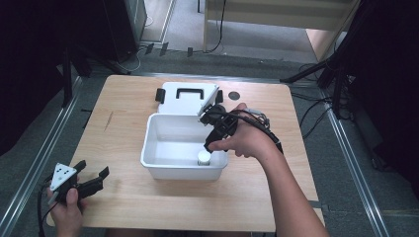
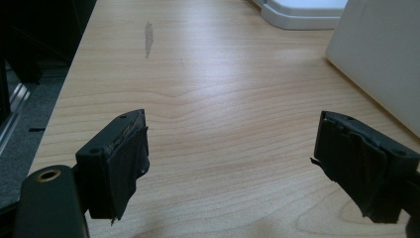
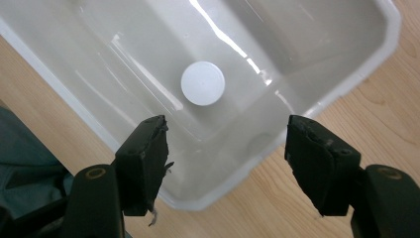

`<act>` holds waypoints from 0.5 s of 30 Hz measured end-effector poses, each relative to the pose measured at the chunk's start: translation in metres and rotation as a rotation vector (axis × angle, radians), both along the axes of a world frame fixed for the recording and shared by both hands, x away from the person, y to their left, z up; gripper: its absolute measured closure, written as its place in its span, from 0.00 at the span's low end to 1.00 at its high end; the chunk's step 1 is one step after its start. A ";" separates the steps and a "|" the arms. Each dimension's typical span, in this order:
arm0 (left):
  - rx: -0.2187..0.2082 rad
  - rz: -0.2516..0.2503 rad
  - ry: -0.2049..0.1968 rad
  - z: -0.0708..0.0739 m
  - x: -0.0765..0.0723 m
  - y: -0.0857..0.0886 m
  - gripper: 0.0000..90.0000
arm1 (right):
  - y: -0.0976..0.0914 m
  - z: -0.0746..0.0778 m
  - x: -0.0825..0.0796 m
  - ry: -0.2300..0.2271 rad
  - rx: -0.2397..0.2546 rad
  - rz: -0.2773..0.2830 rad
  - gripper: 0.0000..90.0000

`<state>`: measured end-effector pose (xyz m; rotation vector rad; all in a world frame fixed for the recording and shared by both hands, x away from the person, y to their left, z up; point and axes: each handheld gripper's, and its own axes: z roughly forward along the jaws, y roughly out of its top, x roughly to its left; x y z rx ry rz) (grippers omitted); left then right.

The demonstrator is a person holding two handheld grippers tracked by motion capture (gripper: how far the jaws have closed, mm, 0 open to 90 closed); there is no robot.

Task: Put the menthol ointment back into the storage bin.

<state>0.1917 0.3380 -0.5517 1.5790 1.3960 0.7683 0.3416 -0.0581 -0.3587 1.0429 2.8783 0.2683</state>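
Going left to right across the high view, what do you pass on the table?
Left gripper → white box → small white-capped container standing inside it → right gripper just above the container, jaws open → the person's right hand.

You have one white box [image 1: 163, 168] with one lid [image 1: 185, 98], one small white bottle [image 1: 203, 158] below your right gripper [image 1: 211, 132], and two grippers in all.

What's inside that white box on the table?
A small white round-capped container stands inside the white box, near one corner. From above, its cap covers what lies below it.
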 end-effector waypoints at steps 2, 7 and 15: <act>0.000 0.000 0.000 0.000 0.000 0.000 0.16 | -0.007 0.002 0.000 -0.005 0.002 -0.012 0.38; 0.000 0.001 -0.001 0.000 0.000 0.000 0.16 | -0.024 0.007 0.000 -0.011 -0.004 -0.036 0.38; 0.003 0.000 0.000 0.000 0.000 0.000 0.16 | -0.049 0.010 -0.001 -0.019 0.005 -0.072 0.37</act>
